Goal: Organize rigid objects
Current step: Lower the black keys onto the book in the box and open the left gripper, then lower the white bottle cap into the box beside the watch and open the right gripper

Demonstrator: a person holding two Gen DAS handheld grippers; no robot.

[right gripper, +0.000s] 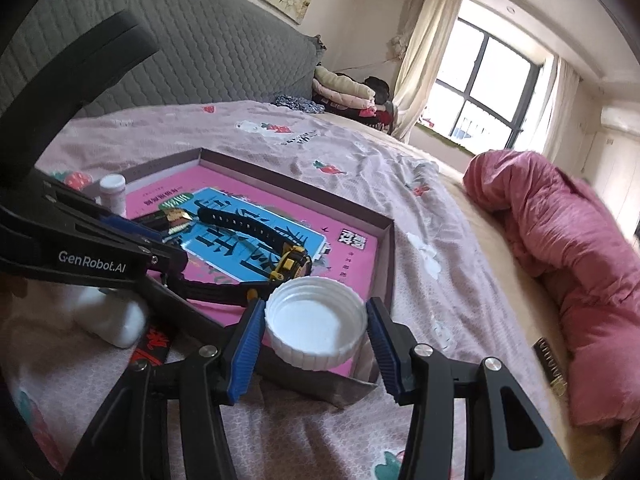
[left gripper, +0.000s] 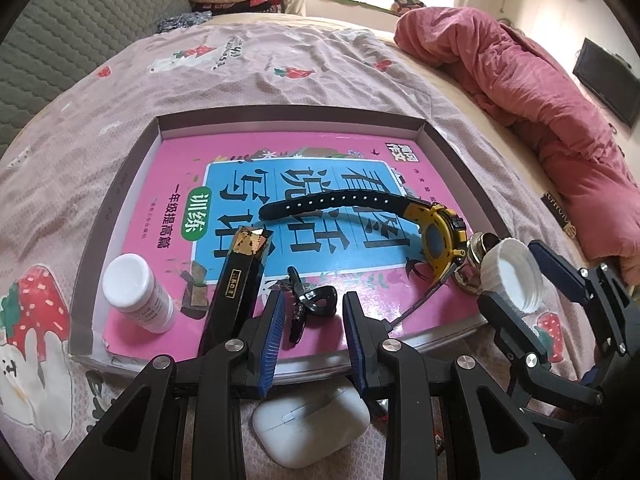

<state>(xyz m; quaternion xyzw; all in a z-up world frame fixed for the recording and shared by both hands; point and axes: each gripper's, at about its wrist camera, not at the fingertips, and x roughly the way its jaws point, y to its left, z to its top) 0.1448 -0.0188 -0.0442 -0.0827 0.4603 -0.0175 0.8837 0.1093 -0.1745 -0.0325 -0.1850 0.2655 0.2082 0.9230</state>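
Left wrist view: the left tongs point(left gripper: 314, 312) hang released around a black hair clip point(left gripper: 308, 306) low in the tray point(left gripper: 120, 184), apparently just deposited. Right wrist view: the right tongs point(right gripper: 316, 320) grasp a white cap point(right gripper: 316, 324) at lower centre, above the tray's near corner, likely for placing inside.

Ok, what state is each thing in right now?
White cap: between the right gripper fingers, open side up.
Left gripper: open, around the black clip.
White bottle: capped, in the tray.
Watch: unbuckled, strap extended.
Earbud case: closed, outside tray.
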